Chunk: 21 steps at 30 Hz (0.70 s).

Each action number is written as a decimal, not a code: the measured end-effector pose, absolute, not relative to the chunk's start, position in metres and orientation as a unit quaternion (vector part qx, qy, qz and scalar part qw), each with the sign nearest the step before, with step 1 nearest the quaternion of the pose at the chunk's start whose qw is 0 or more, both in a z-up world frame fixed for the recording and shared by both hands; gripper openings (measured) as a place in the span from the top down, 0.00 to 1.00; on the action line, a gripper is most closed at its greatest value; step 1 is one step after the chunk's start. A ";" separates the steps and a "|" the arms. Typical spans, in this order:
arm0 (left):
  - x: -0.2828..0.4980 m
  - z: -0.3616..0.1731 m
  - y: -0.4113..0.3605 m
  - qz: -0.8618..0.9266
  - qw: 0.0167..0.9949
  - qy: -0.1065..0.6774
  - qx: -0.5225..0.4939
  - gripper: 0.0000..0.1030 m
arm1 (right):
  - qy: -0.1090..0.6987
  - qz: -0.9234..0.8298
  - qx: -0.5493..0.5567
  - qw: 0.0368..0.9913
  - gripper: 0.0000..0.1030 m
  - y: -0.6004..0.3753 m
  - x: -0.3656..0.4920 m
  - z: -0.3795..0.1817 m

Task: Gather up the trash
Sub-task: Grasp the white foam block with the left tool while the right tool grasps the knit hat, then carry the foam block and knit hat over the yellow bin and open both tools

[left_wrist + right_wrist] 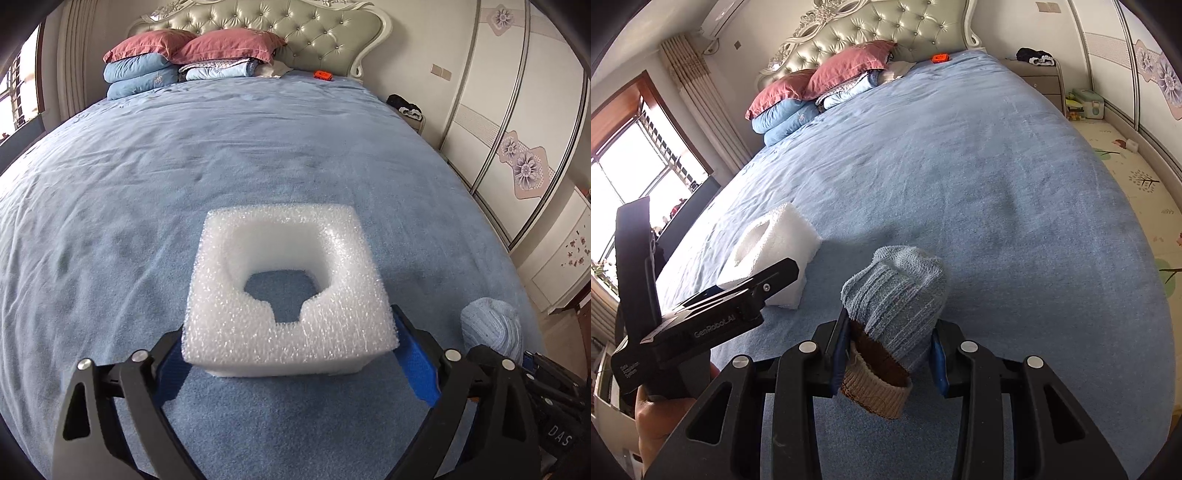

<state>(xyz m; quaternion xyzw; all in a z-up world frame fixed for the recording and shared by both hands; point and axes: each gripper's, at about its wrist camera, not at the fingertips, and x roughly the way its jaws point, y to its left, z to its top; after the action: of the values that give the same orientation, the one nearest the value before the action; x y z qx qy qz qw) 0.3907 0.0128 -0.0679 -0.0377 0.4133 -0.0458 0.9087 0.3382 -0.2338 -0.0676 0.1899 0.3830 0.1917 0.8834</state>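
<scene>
A white foam packing block (288, 291) with a cut-out hole is held between my left gripper's (291, 350) blue-padded fingers, just above the blue bed. The same foam block (772, 254) shows at the left of the right wrist view, with the left gripper (738, 302) clamped on it. My right gripper (890, 343) is shut on a rolled blue sock (901, 291) with a brown and beige cuff. That sock (491, 328) shows at the lower right of the left wrist view.
The blue bedspread (184, 166) fills both views. Pink pillows and folded blue quilts (159, 62) lie by the headboard. A small orange object (323, 75) lies near them. A nightstand (1041, 79) and wardrobe (517, 129) stand on the right.
</scene>
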 end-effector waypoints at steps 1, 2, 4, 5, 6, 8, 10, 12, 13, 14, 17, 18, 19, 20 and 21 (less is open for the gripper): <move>0.391 -0.069 0.013 -0.044 0.908 0.414 -0.039 0.19 | 0.383 0.192 0.192 0.883 0.65 -0.234 0.338 -0.068; 0.390 -0.069 0.014 -0.045 0.910 0.411 -0.041 0.19 | 0.383 0.193 0.195 0.882 0.65 -0.235 0.338 -0.068; 0.387 -0.067 0.014 -0.047 0.911 0.407 -0.039 0.20 | 0.381 0.194 0.198 0.882 0.65 -0.236 0.337 -0.068; 0.386 -0.066 0.014 -0.048 0.912 0.406 -0.040 0.20 | 0.380 0.194 0.198 0.883 0.65 -0.236 0.336 -0.068; 0.383 -0.066 0.015 -0.052 0.912 0.404 -0.044 0.20 | 0.378 0.194 0.197 0.884 0.65 -0.236 0.335 -0.067; 0.378 -0.064 0.016 -0.061 0.912 0.403 -0.052 0.20 | 0.376 0.195 0.195 0.885 0.65 -0.236 0.333 -0.066; 0.370 -0.062 0.017 -0.068 0.912 0.401 -0.057 0.20 | 0.374 0.195 0.197 0.885 0.65 -0.238 0.330 -0.065; 0.361 -0.059 0.018 -0.071 0.912 0.399 -0.059 0.20 | 0.372 0.194 0.202 0.885 0.65 -0.241 0.327 -0.064; 0.356 -0.057 0.017 -0.075 0.912 0.398 -0.058 0.20 | 0.373 0.194 0.204 0.884 0.65 -0.243 0.325 -0.063; 0.350 -0.056 0.017 -0.078 0.913 0.398 -0.057 0.20 | 0.373 0.193 0.208 0.884 0.65 -0.245 0.322 -0.063; 0.329 -0.048 0.014 -0.093 0.912 0.394 -0.059 0.20 | 0.368 0.193 0.216 0.883 0.65 -0.252 0.306 -0.058; 0.321 -0.046 0.011 -0.101 0.911 0.394 -0.061 0.20 | 0.364 0.195 0.218 0.884 0.65 -0.255 0.298 -0.056; 0.314 -0.045 0.007 -0.110 0.910 0.395 -0.060 0.20 | 0.360 0.196 0.220 0.885 0.65 -0.259 0.289 -0.054; 0.305 -0.044 0.002 -0.119 0.909 0.395 -0.058 0.20 | 0.358 0.197 0.222 0.885 0.65 -0.263 0.280 -0.053; 0.294 -0.042 -0.003 -0.130 0.908 0.395 -0.056 0.20 | 0.354 0.198 0.224 0.886 0.65 -0.267 0.269 -0.052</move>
<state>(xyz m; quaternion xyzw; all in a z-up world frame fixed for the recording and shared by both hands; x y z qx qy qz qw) 0.2942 -0.0034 -0.0416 -0.0562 0.3947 -0.1303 0.9078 0.2690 -0.2674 -0.0518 0.2237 0.3540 0.1976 0.8863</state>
